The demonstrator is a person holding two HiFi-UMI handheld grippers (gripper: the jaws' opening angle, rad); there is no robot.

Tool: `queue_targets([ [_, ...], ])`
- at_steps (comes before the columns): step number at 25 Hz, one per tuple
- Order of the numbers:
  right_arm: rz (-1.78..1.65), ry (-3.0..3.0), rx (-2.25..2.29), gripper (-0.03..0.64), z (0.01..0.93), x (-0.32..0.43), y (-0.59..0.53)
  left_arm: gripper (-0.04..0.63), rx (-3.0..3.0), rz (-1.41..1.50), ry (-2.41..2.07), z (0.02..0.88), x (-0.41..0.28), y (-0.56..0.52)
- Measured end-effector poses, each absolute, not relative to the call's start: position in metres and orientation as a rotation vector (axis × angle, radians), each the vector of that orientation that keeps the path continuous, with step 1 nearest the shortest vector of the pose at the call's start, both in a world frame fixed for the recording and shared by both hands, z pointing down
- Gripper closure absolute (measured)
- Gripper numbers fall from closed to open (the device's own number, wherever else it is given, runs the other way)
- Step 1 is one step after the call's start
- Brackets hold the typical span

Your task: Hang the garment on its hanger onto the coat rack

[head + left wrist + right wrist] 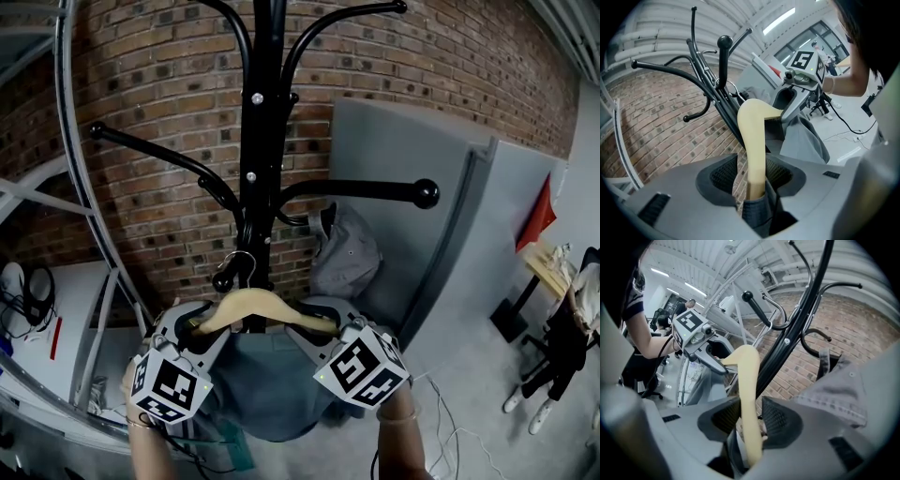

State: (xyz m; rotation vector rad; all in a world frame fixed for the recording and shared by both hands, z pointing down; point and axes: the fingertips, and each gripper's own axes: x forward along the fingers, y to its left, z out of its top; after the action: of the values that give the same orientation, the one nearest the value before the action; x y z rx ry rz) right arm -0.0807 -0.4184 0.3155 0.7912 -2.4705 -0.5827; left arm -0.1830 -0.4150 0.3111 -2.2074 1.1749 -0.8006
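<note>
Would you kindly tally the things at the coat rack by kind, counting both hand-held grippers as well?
coat rack: 1
wooden hanger: 1
garments: 2, blue-grey garment and grey garment
hand-held grippers: 2, left hand-held gripper and right hand-held gripper
total: 6

Both arms reach forward, side by side. The left hand [128, 380] holds the left gripper [195, 323]. The right arm [405, 445] comes up behind the right gripper [323, 321]. The two grippers point in toward each other. Each one's jaws stand apart, with one end of the wooden hanger [258, 305] between them, not squeezed.
</note>
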Motion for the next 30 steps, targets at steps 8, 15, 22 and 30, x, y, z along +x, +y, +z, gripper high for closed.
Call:
queue_targets([
  [8,-0.601,-2.478,0.828,0.482,0.307,-0.073,-0.406,0.425,-2.161,-0.796,1.198,0.302,-0.184,-0.400],
  [15,-0.610,-2.495,0.872,0.482,0.296,-0.065,-0.383,0.425,-2.147,-0.748,1.212,0.294,-0.180,-0.373],
  [22,-0.515,-2.502,0.925,0.483,0.293,-0.052,-0.352,0.425,-2.143,-0.687,1.243,0.283,-0.173,-0.333],
  [30,-0.468,-2.560,0.868,0.541,0.302,-0.047,-0.308,0.426,-2.192,-0.613,1.253,0.283,-0.161,-0.291],
])
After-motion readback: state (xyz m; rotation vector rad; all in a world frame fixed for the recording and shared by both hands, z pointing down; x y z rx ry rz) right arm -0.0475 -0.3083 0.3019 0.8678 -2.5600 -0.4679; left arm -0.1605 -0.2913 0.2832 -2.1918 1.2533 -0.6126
